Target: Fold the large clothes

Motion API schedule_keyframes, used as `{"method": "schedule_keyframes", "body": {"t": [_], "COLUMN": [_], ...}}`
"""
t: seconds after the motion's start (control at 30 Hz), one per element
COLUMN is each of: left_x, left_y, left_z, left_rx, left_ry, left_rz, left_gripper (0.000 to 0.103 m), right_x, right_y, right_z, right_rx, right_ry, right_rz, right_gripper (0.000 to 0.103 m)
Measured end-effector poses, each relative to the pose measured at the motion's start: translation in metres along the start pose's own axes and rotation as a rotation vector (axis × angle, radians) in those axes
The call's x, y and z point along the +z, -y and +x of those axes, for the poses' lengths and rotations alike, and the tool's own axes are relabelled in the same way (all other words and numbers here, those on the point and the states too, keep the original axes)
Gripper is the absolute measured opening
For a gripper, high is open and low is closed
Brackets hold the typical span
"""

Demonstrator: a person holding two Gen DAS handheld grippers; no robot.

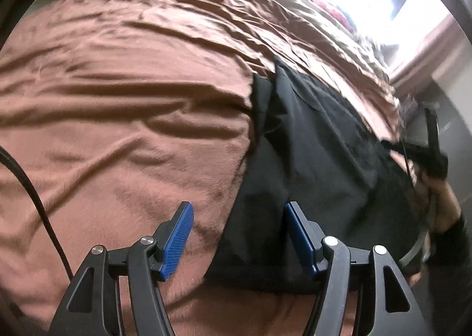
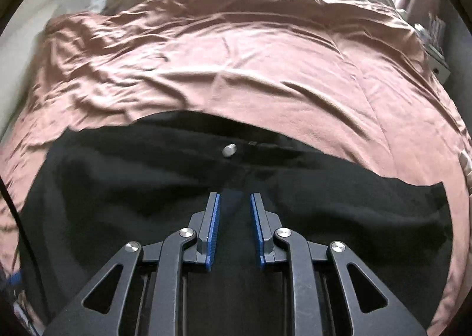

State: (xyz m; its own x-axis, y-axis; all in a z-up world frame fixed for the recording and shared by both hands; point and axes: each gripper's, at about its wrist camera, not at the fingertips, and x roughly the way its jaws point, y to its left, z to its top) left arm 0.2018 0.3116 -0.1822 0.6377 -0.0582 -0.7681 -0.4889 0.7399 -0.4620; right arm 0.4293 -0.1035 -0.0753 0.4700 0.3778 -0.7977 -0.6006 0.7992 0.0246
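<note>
Grasp step: left gripper [image 1: 237,212] spread, empty over the black garment [image 1: 318,158]; right gripper [image 2: 235,198] narrowed, grip unconfirmed; next, pinch an edge.

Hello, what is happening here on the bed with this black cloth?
A person is working with two handheld grippers on a black garment that lies spread on a pinkish-brown bed cover. The right gripper hangs over the cloth near a silver button, its jaws narrow, with a gap. Whether it pinches fabric is unclear. The left gripper is open at the garment's edge, holding nothing. No fold is visible yet.
</note>
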Motion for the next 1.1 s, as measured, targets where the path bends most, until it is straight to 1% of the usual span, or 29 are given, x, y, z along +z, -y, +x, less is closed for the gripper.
{"method": "schedule_keyframes", "body": {"t": [0.13,0.17,0.23,0.37,0.47,0.57,0.67,0.73,0.8,0.9,0.93,0.97,1.03,1.1], "left_x": [-0.005,-0.007,-0.01,-0.015,-0.017,-0.019,-0.021,-0.021,-0.021,-0.022,-0.024,-0.024,-0.024,-0.026], "left_y": [-0.014,-0.017,-0.019,-0.022,-0.021,-0.022,-0.021,-0.016,-0.01,-0.004,-0.006,-0.007,-0.01,-0.008], "left_z": [-0.004,-0.006,-0.008,-0.01,-0.007,0.0,0.003,0.007,0.011,0.015,0.016,0.018,0.018,0.016], "left_rx": [-0.069,-0.083,-0.107,-0.139,-0.172,-0.175,-0.197,-0.23,-0.24,-0.218,-0.207,-0.199,-0.205,-0.193], "left_ry": [-0.026,-0.029,-0.037,-0.056,-0.075,-0.09,-0.087,-0.088,-0.088,-0.067,-0.061,-0.055,-0.044,-0.038], "left_rz": [-0.125,-0.152,-0.189,-0.247,-0.269,-0.291,-0.313,-0.309,-0.305,-0.289,-0.292,-0.297,-0.312,-0.312], "left_gripper": [0.067,0.069,0.073,0.074,0.074,0.074,0.074,0.074,0.074,0.065,0.058,0.055,0.051,0.046], "right_x": [-0.03,-0.038,-0.053,-0.095,-0.121,-0.143,-0.155,-0.164,-0.174,-0.181,-0.183,-0.185,-0.189,-0.19], "right_y": [-0.011,-0.014,-0.018,-0.026,-0.028,-0.023,-0.015,-0.011,-0.014,-0.016,-0.017,-0.017,-0.018,-0.019], "right_z": [-0.034,-0.042,-0.051,-0.066,-0.067,-0.067,-0.064,-0.06,-0.066,-0.064,-0.063,-0.065,-0.067,-0.065], "right_rx": [0.085,0.103,0.127,0.208,0.248,0.271,0.28,0.285,0.286,0.27,0.264,0.262,0.254,0.253], "right_ry": [-0.003,-0.003,-0.013,-0.042,-0.056,-0.063,-0.07,-0.079,-0.083,-0.085,-0.082,-0.083,-0.076,-0.076], "right_rz": [-0.028,-0.035,-0.044,-0.033,-0.019,-0.001,0.028,0.05,0.063,0.051,0.046,0.043,0.036,0.031], "right_gripper": [0.018,0.018,0.018,0.018,0.018,0.018,0.018,0.018,0.018,0.018,0.018,0.018,0.018,0.018]}}
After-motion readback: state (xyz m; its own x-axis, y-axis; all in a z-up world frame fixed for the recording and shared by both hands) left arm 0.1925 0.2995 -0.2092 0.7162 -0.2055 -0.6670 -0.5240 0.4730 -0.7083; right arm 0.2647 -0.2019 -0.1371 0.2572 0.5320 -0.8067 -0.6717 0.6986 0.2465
